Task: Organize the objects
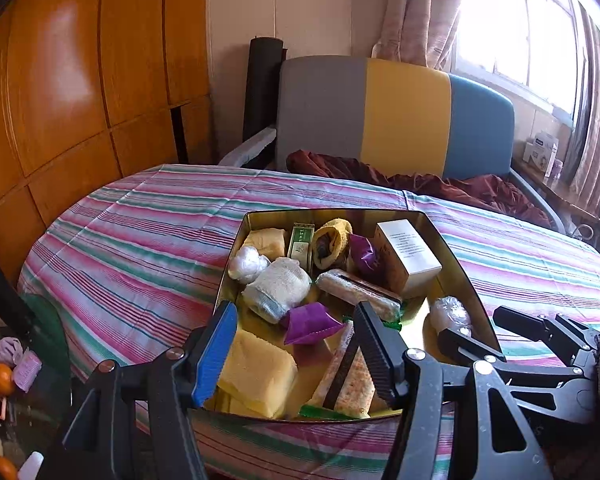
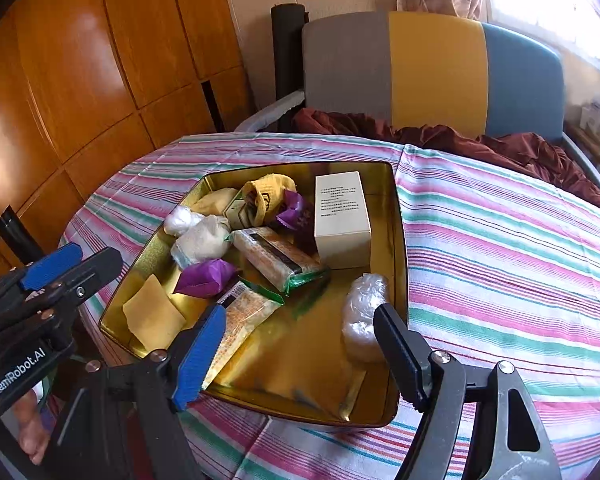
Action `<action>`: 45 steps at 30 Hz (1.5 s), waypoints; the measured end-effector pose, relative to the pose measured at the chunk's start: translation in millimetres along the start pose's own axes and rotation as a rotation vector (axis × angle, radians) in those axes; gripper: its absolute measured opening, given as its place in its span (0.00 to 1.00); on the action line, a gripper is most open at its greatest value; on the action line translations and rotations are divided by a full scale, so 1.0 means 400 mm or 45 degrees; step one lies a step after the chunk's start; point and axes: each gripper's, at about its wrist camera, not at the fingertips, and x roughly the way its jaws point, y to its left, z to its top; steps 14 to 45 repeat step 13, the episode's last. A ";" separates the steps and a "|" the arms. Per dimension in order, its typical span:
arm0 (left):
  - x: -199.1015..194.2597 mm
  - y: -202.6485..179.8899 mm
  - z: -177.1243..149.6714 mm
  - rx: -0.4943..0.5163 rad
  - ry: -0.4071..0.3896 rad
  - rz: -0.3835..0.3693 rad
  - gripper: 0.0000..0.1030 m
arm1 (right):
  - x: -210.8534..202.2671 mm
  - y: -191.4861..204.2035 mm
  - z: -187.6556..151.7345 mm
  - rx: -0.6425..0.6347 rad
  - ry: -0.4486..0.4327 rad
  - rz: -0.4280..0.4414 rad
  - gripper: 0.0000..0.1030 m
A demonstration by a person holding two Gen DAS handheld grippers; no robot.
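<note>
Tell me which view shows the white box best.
The right wrist view: the white box stands upright in the gold tin, with its printed top and front face both unobstructed. The left wrist view shows the same box farther back and more in shadow, its print fainter.

The left wrist view looked forward along its own fingers from just behind the near rim of the gold tin (image 1: pixel 456 256), close and slightly downward, with the tin's near half lying between its jaws. The right wrist view looked the same way from further right, also close, its jaws framing the tin's (image 2: pixel 400 240) near right corner. Both views faced the tricolour chair back (image 1: pixel 396 116) (image 2: pixel 432 68) and wooden wardrobe (image 1: pixel 80 80) (image 2: pixel 80 68) beyond, and shared the tin, the striped tablecloth (image 1: pixel 140 232) (image 2: pixel 500 232) and that background. Each gripper showed at the edge of the other's view.
</note>
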 end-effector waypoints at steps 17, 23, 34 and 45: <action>0.000 0.013 -0.002 0.015 -0.036 0.011 0.59 | 0.007 0.006 -0.005 -0.014 0.004 -0.016 0.75; 0.000 0.013 -0.002 0.015 -0.036 0.011 0.59 | 0.007 0.006 -0.005 -0.014 0.004 -0.016 0.75; 0.000 0.013 -0.002 0.015 -0.036 0.011 0.59 | 0.007 0.006 -0.005 -0.014 0.004 -0.016 0.75; 0.000 0.013 -0.002 0.015 -0.036 0.011 0.59 | 0.007 0.006 -0.005 -0.014 0.004 -0.016 0.75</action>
